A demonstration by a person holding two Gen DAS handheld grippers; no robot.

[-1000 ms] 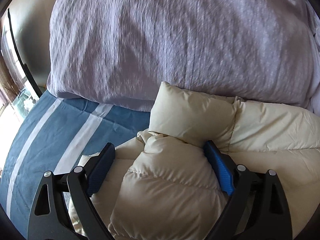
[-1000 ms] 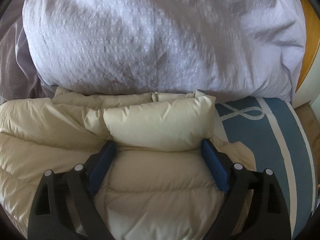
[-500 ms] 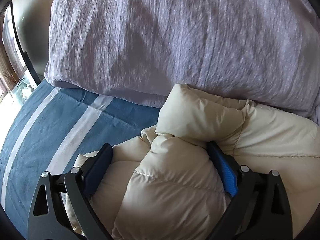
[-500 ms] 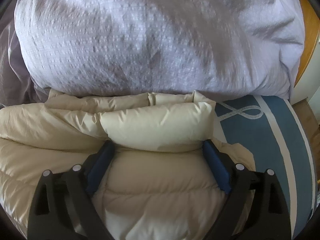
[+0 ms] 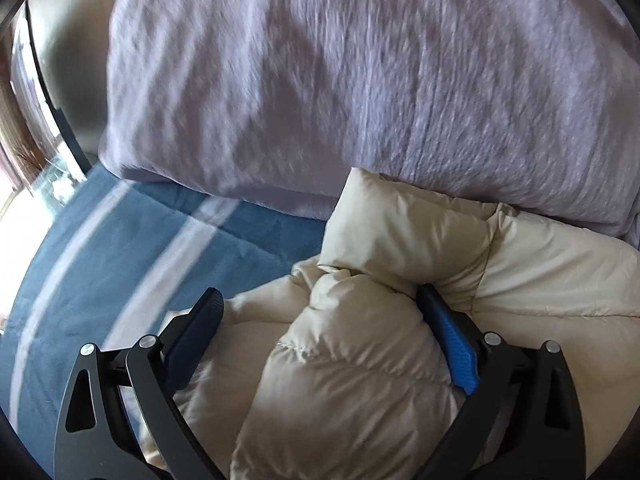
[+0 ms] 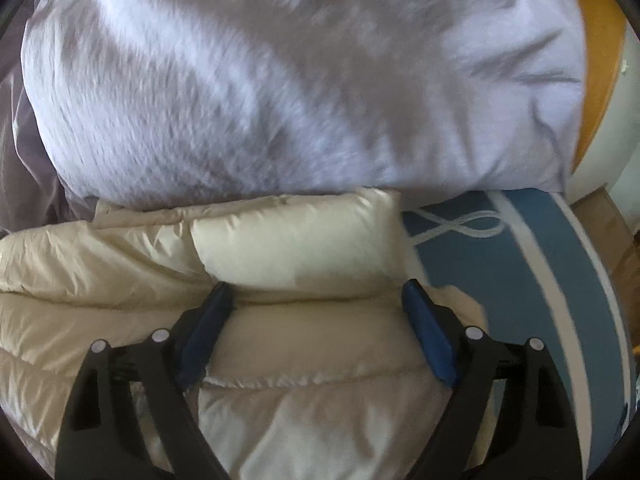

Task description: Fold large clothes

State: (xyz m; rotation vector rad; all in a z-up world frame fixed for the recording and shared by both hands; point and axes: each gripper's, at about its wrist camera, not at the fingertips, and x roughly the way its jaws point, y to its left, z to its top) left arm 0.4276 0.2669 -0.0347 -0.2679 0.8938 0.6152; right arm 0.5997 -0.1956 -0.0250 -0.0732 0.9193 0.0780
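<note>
A cream puffy down jacket [image 5: 400,240] lies folded on the bed against the pillows. My left gripper [image 5: 320,300] is open, its blue-padded fingers straddling the jacket's bunched left end. In the right wrist view the jacket [image 6: 296,244] fills the lower half, and my right gripper [image 6: 316,296] is open, its fingers set wide on either side of the jacket's right end. Neither gripper pinches the fabric.
A large lilac pillow [image 5: 360,80] lies right behind the jacket, and a white one [image 6: 280,80] shows in the right wrist view. A blue bed cover with white stripes [image 5: 100,260] [image 6: 520,264] spreads to both sides. A wooden headboard edge [image 6: 596,60] is at the far right.
Both grippers have slid forward toward the pillows with the jacket between their open fingers. The jacket's far edge now presses closer under the pillows.
</note>
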